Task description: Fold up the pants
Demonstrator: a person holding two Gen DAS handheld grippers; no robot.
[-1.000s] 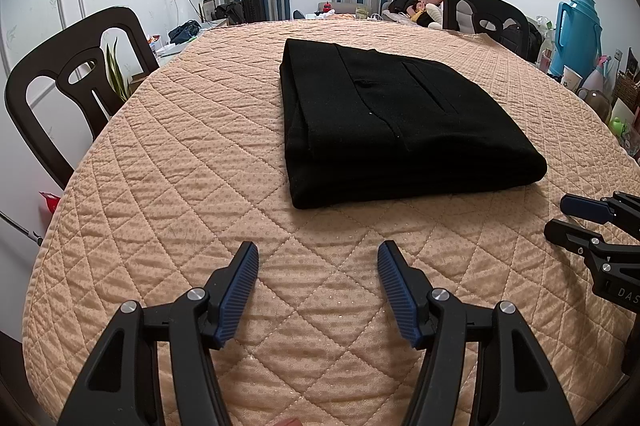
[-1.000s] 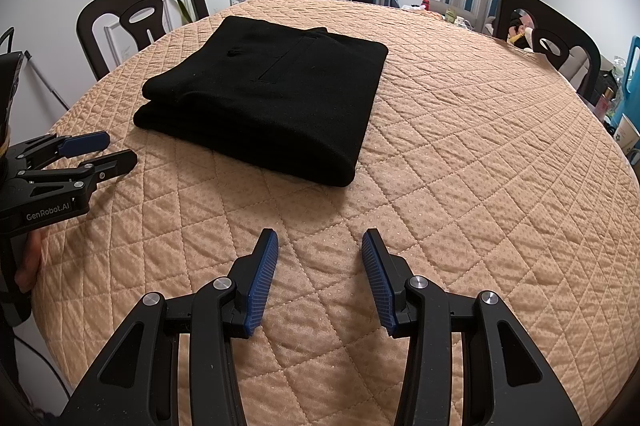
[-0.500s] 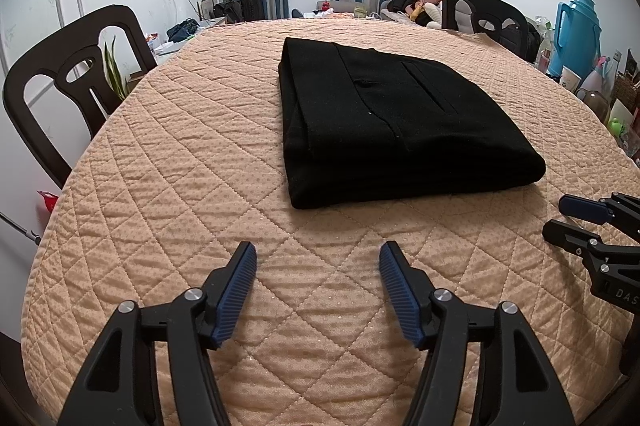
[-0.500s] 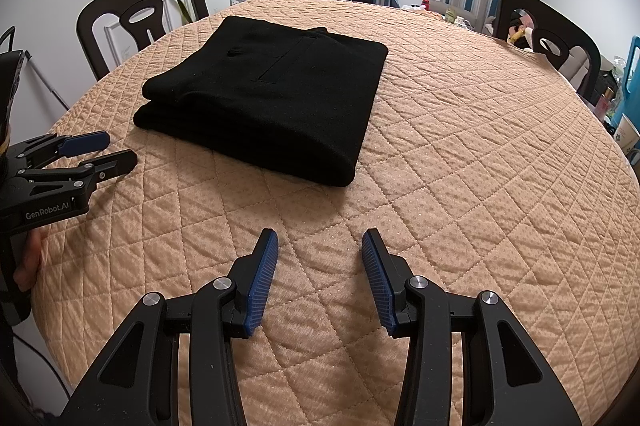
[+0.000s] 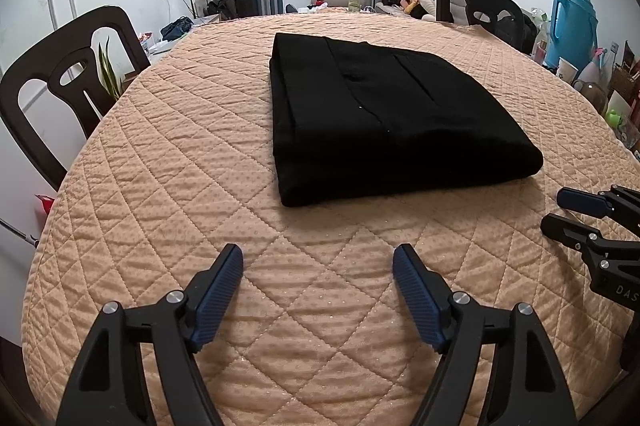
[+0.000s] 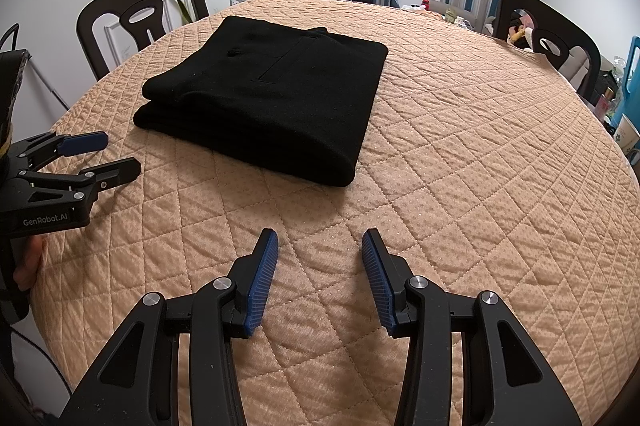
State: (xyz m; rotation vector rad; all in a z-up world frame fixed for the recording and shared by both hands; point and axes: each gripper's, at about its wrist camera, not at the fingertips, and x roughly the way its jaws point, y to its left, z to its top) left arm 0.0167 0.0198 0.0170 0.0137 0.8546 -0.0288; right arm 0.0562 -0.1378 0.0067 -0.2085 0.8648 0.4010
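Observation:
Black pants (image 5: 384,113) lie folded into a thick rectangle on the round table's peach quilted cover (image 5: 180,153); the right wrist view shows them (image 6: 272,93) with a back pocket facing up. My left gripper (image 5: 318,254) hovers over bare quilt in front of the pants, its jaws opening with nothing between them. The right gripper (image 6: 320,240) is open and empty, also short of the pants. Each gripper appears at the edge of the other's view: the right gripper (image 5: 560,209) at the right edge, the left gripper (image 6: 120,153) at the left edge.
Dark chairs stand round the table: one at the left (image 5: 64,73), one at the far right (image 5: 480,5). A blue thermos (image 5: 574,21) and cups crowd a side surface at the right. A hand (image 6: 28,262) holds the left gripper's handle.
The left gripper's jaws have spread wider. Neither hand has moved, and the pants lie as before.

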